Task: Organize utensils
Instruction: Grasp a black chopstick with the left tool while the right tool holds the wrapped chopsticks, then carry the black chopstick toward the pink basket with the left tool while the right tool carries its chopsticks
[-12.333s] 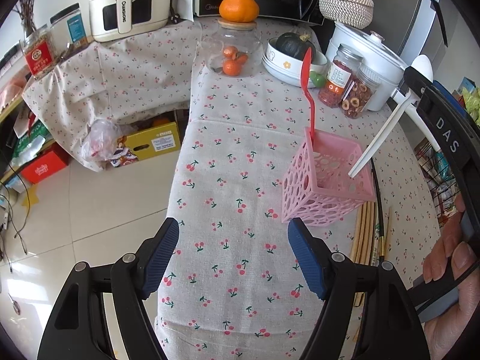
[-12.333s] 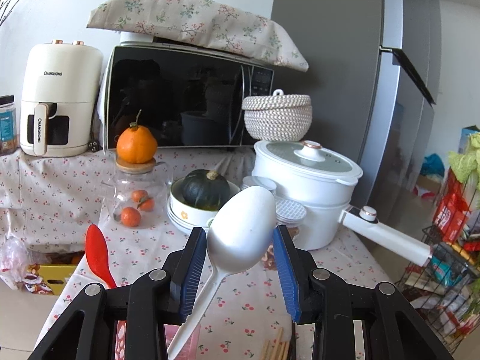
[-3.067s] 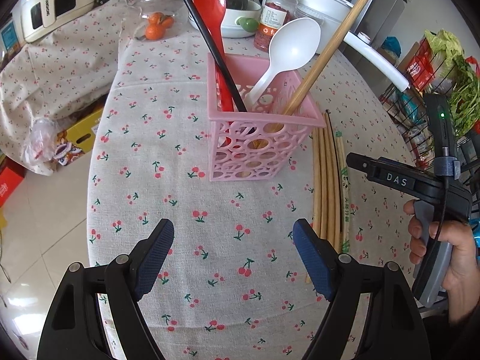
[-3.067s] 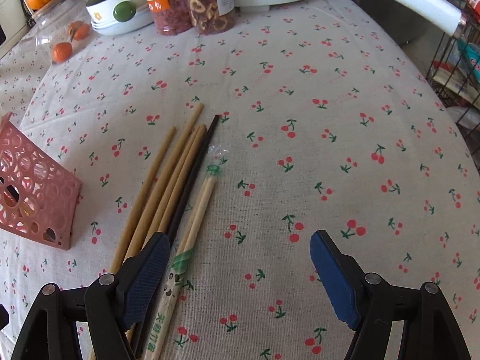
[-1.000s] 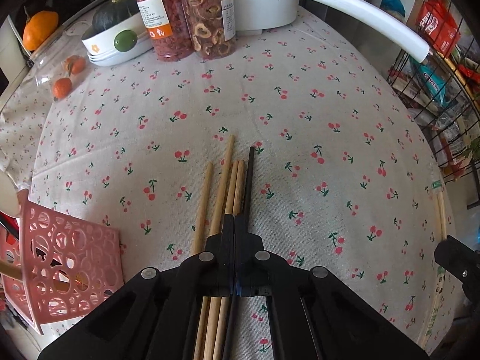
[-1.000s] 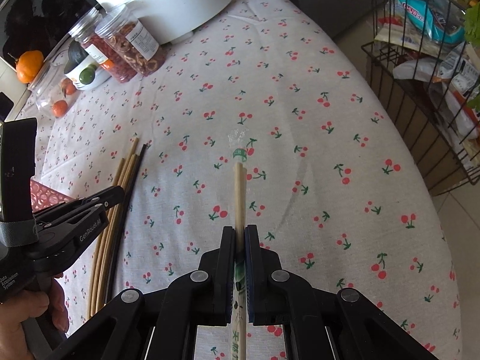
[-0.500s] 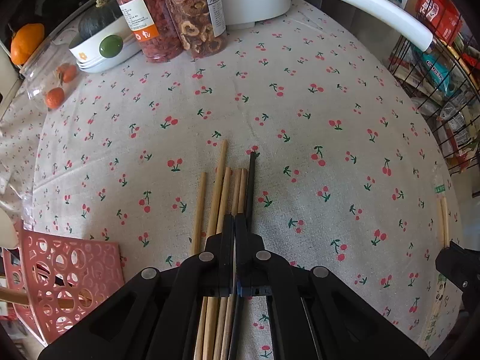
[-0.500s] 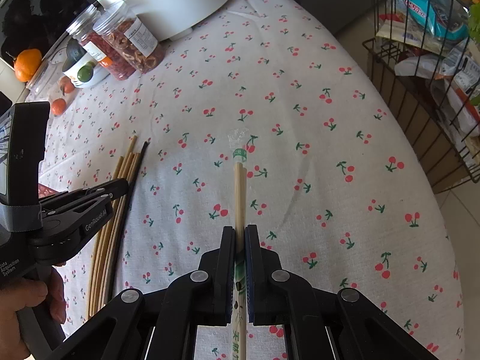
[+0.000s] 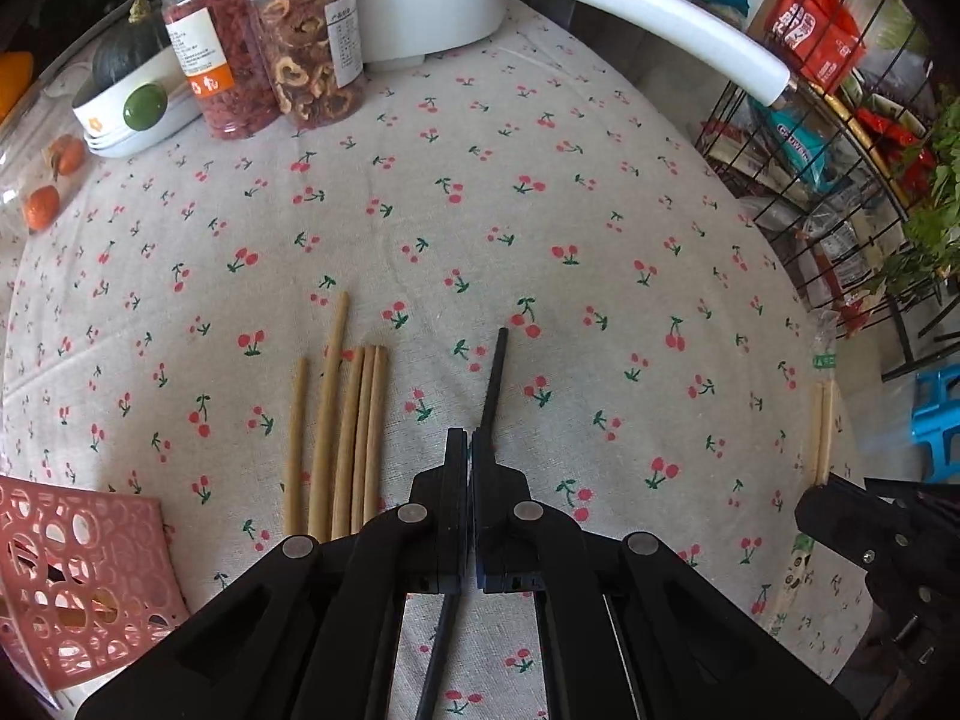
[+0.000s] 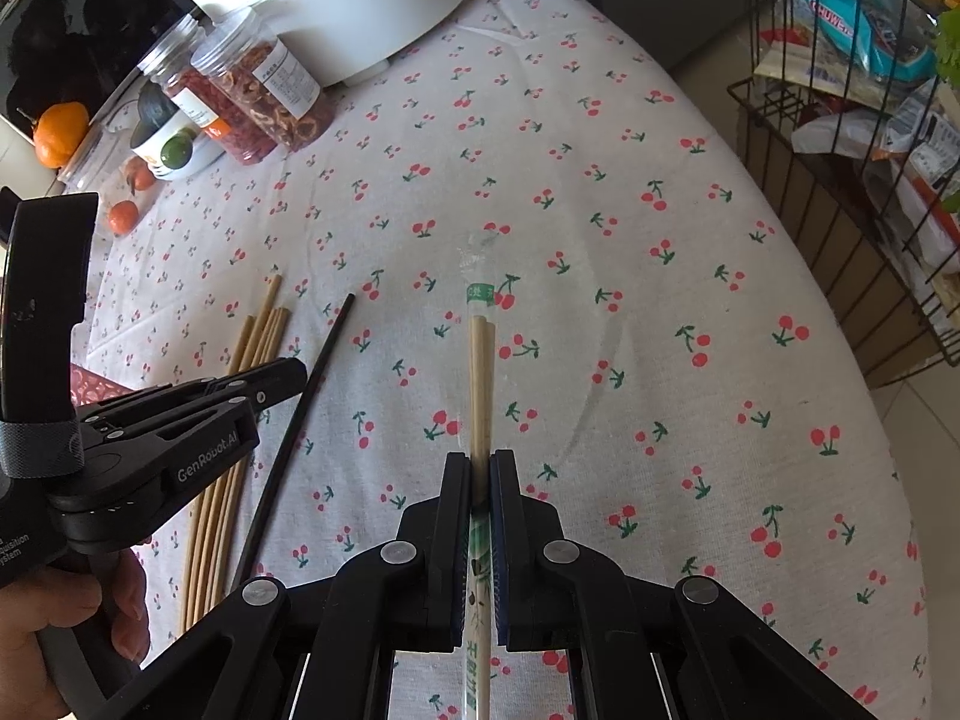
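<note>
1. Cherry-print cloth covers the desk point(image 9: 540, 120), with jars, a white pot and a wire rack around its edges.
2. One black chopstick point(image 9: 493, 378) is clamped in the left gripper point(image 9: 468, 450), jaws pressed together on it; it lies apart from the loose wooden chopsticks point(image 9: 342, 420), which rest side by side on the cloth just left of it.
3. A wrapped pair of chopsticks point(image 10: 480, 384), in a clear sleeve with green print, is pinched between the jaws of the right gripper point(image 10: 478, 474), pointing away over the cloth.
4. At the left edge of the left wrist view sits the pink basket point(image 9: 84, 570), near the wooden chopsticks.
5. By judgement, the step in hand is gathering: each gripper has secured a piece, and neither has reached the basket.
6. Next calls for lifting both pieces clear of the cloth, tilting them upright, and lowering them into the basket without snagging its perforated wall.
</note>
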`<action>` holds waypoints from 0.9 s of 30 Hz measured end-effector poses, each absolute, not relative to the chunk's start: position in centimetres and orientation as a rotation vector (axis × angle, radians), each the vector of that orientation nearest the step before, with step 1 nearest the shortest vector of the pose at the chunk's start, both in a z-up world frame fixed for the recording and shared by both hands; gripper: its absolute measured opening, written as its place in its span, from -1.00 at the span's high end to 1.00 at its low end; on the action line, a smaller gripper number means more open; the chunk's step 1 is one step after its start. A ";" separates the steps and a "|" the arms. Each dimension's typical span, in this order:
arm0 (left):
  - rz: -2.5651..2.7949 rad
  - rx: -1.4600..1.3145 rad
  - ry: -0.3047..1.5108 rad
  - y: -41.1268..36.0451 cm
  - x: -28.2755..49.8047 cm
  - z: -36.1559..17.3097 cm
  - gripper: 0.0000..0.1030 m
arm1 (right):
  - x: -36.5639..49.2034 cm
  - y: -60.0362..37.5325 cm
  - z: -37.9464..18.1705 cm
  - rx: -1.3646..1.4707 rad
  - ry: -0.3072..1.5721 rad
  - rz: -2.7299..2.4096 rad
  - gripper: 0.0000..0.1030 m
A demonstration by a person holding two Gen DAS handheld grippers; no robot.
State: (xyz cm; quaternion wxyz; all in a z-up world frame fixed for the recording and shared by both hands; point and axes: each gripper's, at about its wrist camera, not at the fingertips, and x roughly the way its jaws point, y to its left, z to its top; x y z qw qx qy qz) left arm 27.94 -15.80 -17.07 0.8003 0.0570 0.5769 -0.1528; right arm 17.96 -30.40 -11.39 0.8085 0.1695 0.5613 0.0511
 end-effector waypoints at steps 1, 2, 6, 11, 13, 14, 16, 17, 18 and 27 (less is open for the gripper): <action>-0.332 0.137 1.237 -16.1 27.9 -17.0 0.98 | 18.0 -30.4 -11.4 0.364 1.200 0.108 0.93; -0.333 0.150 1.241 -16.4 27.9 -17.1 0.98 | 18.0 -30.5 -11.4 0.365 1.200 0.106 0.93; -0.299 0.204 1.254 -17.1 27.8 -17.9 0.84 | 18.0 -30.3 -11.4 0.360 1.201 0.102 0.93; -0.273 0.270 1.244 -17.8 27.3 -18.1 0.90 | 17.8 -30.2 -11.0 0.348 1.196 0.092 0.94; -0.271 0.271 1.210 -17.6 26.5 -17.6 0.90 | 17.6 -30.1 -10.7 0.344 1.190 0.088 0.94; -0.276 0.263 1.192 -17.4 26.0 -17.1 0.90 | 17.4 -30.1 -10.5 0.342 1.186 0.087 0.94; -0.282 0.251 1.155 -16.6 24.9 -16.1 0.90 | 17.1 -29.9 -9.9 0.332 1.175 0.087 0.94; -0.287 0.243 1.137 -16.2 24.3 -15.5 0.91 | 16.9 -29.7 -9.6 0.325 1.167 0.086 0.94; -0.292 0.232 1.119 -15.7 23.7 -14.8 0.91 | 16.6 -29.5 -9.2 0.318 1.159 0.086 0.94; -0.345 0.151 0.963 -10.5 17.0 -8.8 0.91 | 13.9 -27.0 -5.0 0.249 1.049 0.090 0.94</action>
